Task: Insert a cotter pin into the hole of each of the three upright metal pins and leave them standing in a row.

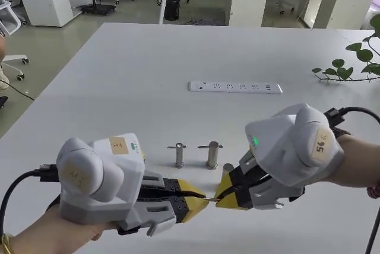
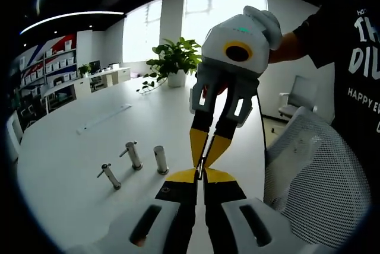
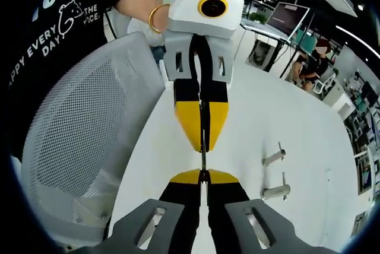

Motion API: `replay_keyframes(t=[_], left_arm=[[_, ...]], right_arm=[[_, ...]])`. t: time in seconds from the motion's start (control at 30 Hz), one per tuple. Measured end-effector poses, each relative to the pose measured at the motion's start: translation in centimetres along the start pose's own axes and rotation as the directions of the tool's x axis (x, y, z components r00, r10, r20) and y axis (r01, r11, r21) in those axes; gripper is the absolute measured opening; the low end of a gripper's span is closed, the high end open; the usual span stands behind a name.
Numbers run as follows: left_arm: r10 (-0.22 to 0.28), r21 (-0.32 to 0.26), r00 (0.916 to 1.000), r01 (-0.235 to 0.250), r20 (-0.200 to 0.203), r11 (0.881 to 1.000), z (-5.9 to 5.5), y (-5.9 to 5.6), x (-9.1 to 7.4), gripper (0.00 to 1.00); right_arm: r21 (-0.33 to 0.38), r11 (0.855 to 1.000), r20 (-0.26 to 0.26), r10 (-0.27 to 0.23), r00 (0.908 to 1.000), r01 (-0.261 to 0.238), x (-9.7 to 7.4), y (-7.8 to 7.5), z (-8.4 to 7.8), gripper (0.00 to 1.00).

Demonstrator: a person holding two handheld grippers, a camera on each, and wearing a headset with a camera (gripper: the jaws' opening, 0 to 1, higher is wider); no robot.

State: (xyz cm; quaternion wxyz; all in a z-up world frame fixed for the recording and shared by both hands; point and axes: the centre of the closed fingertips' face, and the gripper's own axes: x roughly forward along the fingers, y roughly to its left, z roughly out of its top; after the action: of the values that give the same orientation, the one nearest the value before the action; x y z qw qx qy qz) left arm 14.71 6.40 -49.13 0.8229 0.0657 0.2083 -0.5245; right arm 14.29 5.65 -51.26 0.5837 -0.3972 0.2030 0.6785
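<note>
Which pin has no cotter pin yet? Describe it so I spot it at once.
On the table, nearer the person than the power strip, three metal pins stand in a row. Take the right-end pin, beside the right hand-held gripper. The middle pin and left pin carry a crosswise cotter pin; it is bare.

We see a plain matt white rectangular surface (image 1: 148, 76) bearing silvery-grey cylindrical metal pins (image 1: 212, 155) and a long white plastic power strip (image 1: 235, 87). The left gripper (image 1: 199, 200) has a white and pale grey shell, black arms and yellow-tipped jaws. The right gripper (image 1: 221, 197) has the same colours, plus a small green light. The thin wire cotter pin (image 3: 202, 160) looks dark grey. The trailing leafy plant (image 1: 356, 58) is green. The person's T-shirt (image 2: 347, 70) is black with white lettering, and the mesh chair back (image 3: 83, 147) is grey.
</note>
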Motion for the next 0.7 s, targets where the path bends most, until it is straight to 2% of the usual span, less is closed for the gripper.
replay_keyframes(t=[0.27, 0.3, 0.53, 0.7], left_arm=[[0.041, -0.04, 0.9986, -0.04, 0.034, 0.998, 0.1, 0.4, 0.3, 0.03], [0.058, -0.043, 0.9977, -0.057, 0.036, 0.997, 0.1, 0.6, 0.4, 0.05], [0.093, -0.083, 0.9941, -0.088, 0.056, 0.993, 0.0, 0.9, 1.0, 0.1], [0.132, -0.111, 0.9885, -0.124, 0.073, 0.986, 0.0, 1.4, 1.4, 0.15]], right_arm=[[0.015, 1.0, -0.007, -0.025, 0.9997, 0.025, -0.3, -0.5, -0.2, 0.0], [0.02, 0.999, -0.008, -0.025, 0.9996, 0.025, -0.3, -0.5, -0.3, 0.0], [0.047, 0.998, -0.033, -0.051, 0.9981, 0.053, -0.6, -1.1, -1.3, 0.0], [0.071, 0.995, -0.055, -0.073, 0.9958, 0.076, -1.0, -1.5, -2.2, 0.0]])
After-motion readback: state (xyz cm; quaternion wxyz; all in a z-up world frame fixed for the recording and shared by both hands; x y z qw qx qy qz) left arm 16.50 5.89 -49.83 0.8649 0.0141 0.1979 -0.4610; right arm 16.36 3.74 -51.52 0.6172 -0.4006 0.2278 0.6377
